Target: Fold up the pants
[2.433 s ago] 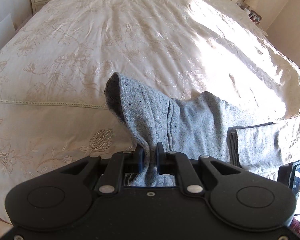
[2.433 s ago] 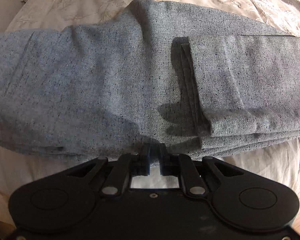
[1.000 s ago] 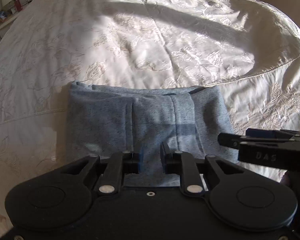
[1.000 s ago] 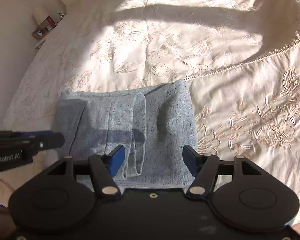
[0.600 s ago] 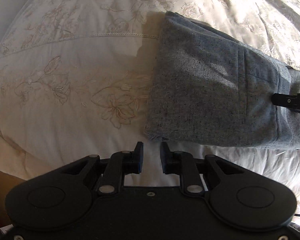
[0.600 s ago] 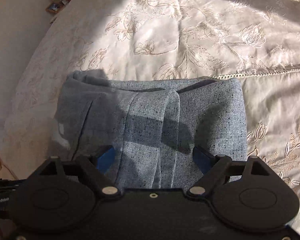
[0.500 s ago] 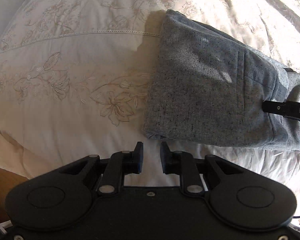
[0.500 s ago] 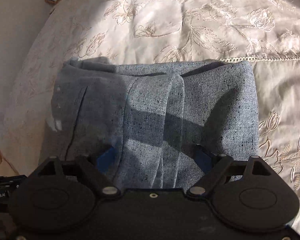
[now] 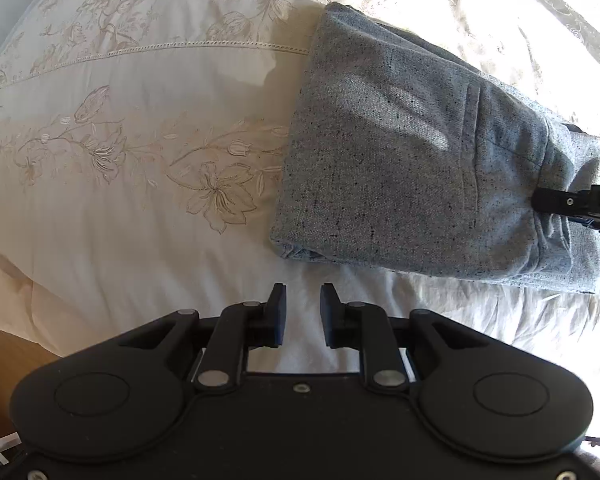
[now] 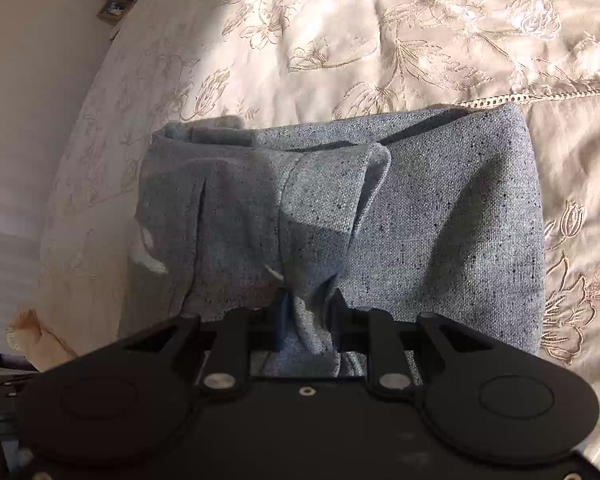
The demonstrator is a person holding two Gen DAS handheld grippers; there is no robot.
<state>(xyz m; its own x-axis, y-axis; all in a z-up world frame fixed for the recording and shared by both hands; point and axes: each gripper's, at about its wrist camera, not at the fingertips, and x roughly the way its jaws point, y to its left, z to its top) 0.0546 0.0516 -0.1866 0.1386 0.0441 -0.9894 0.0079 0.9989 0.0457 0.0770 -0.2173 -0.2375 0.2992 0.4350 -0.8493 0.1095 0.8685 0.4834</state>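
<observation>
Half a second earlier the right gripper [image 10: 309, 304] had stood wide over the near edge of the folded pants [image 10: 440, 220]; its jaws had just been closing, and they now pinched a gathered bunch of the grey cloth between the blue pads, puckering the fabric towards the grip. Over that half second the left gripper [image 9: 303, 308] had kept its place, just off the bundle's near left corner.

That left gripper pointed straight down at the bedspread [image 9: 140, 200], its two black fingers a narrow gap apart with nothing between them, only white cover showing through. The bedspread was cream, smooth and faintly glossy, stitched with large flowers and trailing leaves, and crossed by a thin band of openwork lace.

Farther right lay the pants [image 9: 412, 168], folded into a thick, roughly rectangular packet near the bed's front edge. The cloth was a blue-grey weave flecked with dark specks, coarse in look, with a stitched pocket seam running across the top layer and stacked fold edges showing along the near side. Sun fell in patches over it.

From the left wrist's view the right gripper's [image 9: 556, 202] black tip reached in from the right edge, on the packet's right end.
</observation>
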